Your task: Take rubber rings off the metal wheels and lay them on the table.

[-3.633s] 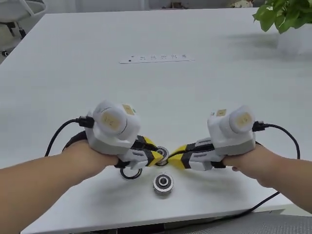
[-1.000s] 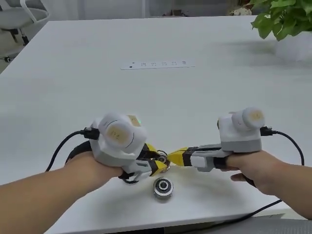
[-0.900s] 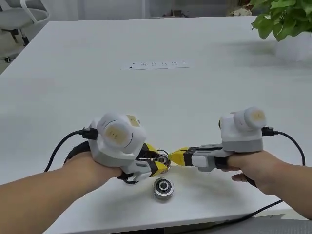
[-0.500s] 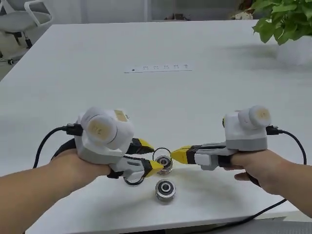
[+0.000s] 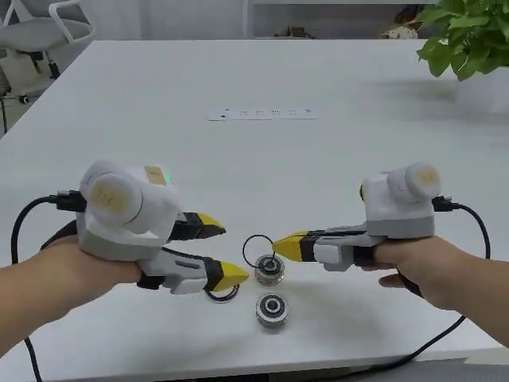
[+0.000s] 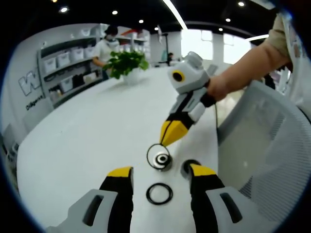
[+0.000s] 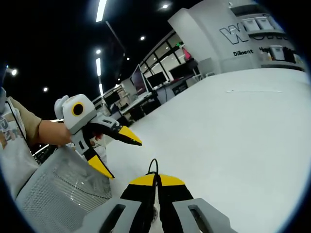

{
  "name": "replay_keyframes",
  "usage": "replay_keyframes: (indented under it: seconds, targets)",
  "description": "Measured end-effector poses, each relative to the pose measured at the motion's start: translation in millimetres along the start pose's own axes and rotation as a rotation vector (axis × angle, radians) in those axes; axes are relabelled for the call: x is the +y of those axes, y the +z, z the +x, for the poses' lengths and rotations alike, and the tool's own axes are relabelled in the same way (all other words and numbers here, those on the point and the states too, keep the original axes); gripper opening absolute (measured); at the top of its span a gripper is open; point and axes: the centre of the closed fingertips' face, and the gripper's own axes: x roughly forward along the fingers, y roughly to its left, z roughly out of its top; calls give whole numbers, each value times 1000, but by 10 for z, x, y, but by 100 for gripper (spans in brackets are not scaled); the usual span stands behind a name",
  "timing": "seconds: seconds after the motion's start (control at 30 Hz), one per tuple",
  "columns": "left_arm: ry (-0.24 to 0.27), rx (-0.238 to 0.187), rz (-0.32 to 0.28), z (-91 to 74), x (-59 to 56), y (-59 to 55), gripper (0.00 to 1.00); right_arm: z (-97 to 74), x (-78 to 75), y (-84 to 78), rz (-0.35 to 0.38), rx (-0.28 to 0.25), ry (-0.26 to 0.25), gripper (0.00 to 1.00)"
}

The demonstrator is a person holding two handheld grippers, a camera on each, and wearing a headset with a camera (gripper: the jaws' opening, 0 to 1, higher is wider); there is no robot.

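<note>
- As I looked down through the head view, the white surface (image 5: 318, 167) stretched away from me, with both grippers low over its near edge.
- The right gripper (image 5: 280, 243) had its yellow-tipped fingers (image 7: 143, 182) pressed together on a thin black rubber ring (image 5: 256, 235). They pinched it at one edge, so the loop stood out beyond the tips.
- In the right gripper view those fingers met with no gap, and a sliver of the ring poked up from between them.
- The held ring hung just above a metal wheel (image 5: 270, 270). I could not tell whether its lower edge touched that wheel.
- A second wheel (image 5: 272, 307) lay flat just nearer to me, close to the first but apart from it.
- The left gripper (image 5: 233, 253) hung to the left of the wheels, with its fingers wide apart and nothing between them.
- A loose ring (image 5: 226, 301) lay flat on the surface, partly under the left gripper's lower finger in the head view.
- In the left gripper view, the loose ring lay between and just ahead of the spread fingers. The metal wheel sat beyond it, and the second wheel was half hidden behind one finger.
- Farther back on the surface were a white power strip (image 5: 262, 114) and, at the far right corner, a leafy green plant (image 5: 469, 36).
</note>
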Motion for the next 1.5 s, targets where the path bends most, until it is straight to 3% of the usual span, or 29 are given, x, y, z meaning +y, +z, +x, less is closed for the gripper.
replay_keyframes:
  seconds: [0.33,0.73,1.1,1.5]
  targets:
    - [24,-6,-28,-203,12,-87,58,143,140,51,-3,21,49,0]
    - [58,4,-73,-381,44,-268,69,379,275,-60,-27,97,95,0]
    - [77,7,-100,-500,50,-368,72,491,245,-248,-37,176,90,0]
    - [89,9,-117,-547,58,-421,72,560,202,-342,-36,215,75,0]
